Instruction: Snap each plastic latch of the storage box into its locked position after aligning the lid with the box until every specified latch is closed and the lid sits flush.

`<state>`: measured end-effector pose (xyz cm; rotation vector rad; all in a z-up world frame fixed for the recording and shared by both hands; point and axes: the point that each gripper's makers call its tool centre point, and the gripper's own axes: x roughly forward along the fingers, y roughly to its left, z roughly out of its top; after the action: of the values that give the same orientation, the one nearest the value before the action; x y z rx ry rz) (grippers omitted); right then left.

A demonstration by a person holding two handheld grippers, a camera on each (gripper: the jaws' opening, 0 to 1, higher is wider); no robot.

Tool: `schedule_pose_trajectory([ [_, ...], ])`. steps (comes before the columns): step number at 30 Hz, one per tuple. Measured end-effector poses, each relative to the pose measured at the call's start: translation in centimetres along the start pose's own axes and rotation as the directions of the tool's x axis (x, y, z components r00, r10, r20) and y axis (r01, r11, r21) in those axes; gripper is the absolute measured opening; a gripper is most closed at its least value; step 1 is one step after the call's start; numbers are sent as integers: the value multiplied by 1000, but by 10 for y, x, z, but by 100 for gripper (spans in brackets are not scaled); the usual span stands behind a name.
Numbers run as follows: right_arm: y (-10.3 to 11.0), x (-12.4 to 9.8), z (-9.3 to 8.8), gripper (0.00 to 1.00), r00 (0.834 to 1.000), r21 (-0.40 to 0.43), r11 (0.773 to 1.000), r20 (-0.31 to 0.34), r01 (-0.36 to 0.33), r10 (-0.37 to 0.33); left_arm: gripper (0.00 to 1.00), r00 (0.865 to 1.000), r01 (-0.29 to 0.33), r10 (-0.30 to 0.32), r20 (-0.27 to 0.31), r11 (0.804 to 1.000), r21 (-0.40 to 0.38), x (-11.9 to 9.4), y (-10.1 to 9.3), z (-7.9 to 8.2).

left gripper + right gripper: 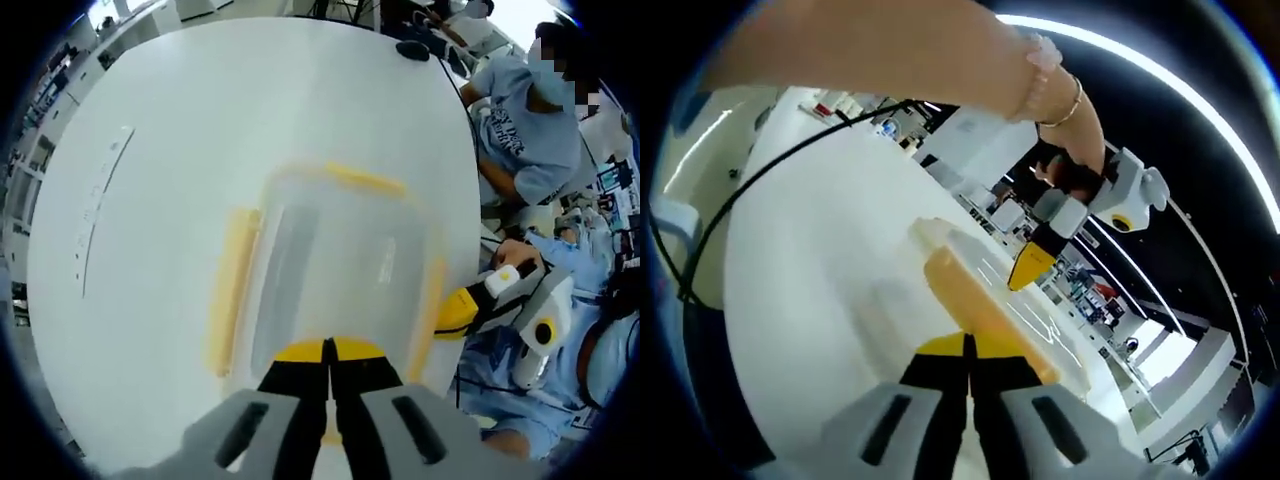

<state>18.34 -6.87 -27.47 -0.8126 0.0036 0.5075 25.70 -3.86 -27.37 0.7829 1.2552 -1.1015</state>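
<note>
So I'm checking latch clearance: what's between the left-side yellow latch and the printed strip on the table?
Bare white table in the left gripper view, between the latch and the strip.

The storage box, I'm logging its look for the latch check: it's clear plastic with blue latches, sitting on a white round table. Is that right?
Not quite: the latches are yellow, not blue. The left gripper view shows yellow strips along the sides of the clear storage box, and the right gripper view shows one close up. The rest holds: the box is clear plastic and sits on the white round table.
</note>
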Motion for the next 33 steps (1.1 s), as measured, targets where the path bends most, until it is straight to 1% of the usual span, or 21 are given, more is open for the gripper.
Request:
schedule_pose_trajectory([
  [4, -1, -1, -2, 0, 1000, -3, 1000, 2, -3, 4, 0, 1000, -12, 12, -4, 1000, 9, 0, 3, 3],
  [11, -1, -1, -1, 0, 1000, -17, 1000, -5, -3, 3, 0, 1000, -12, 12, 9, 1000, 5, 1, 4, 5],
  [13, -1, -1, -2, 0, 1000, -18, 1000, -4, -4, 4, 0, 1000, -17, 17, 8, 1000, 20, 2, 3, 4],
  [18, 0, -1, -2, 0, 1000, -12, 1000, -10, -11, 10, 0, 1000, -25, 25, 1, 999, 27, 1, 5, 5],
  [21, 1, -1, -3, 0, 1000, -26, 1000, -12, -2, 2, 0, 1000, -12, 12, 12, 1000, 22, 1, 7, 6],
  [23, -2, -1, -3, 0, 1000, -44, 999, -18, 6, -7, 0, 1000, 3, -4, 31, 1000, 25, 0, 8, 5],
  [25, -3, -2, -3, 0, 1000, -43, 999, -19, 6, -6, 0, 999, 6, -6, 35, 1000, 21, 1, 7, 6],
  [29, -6, -3, -4, 0, 1000, -53, 999, -28, 6, -7, 0, 1000, -10, 10, 9, 1000, 18, 1, 6, 6],
  [33, -7, -3, -5, 0, 1000, -70, 997, -25, 16, -18, 0, 1000, -9, 9, -1, 1000, 3, 1, 7, 5],
])
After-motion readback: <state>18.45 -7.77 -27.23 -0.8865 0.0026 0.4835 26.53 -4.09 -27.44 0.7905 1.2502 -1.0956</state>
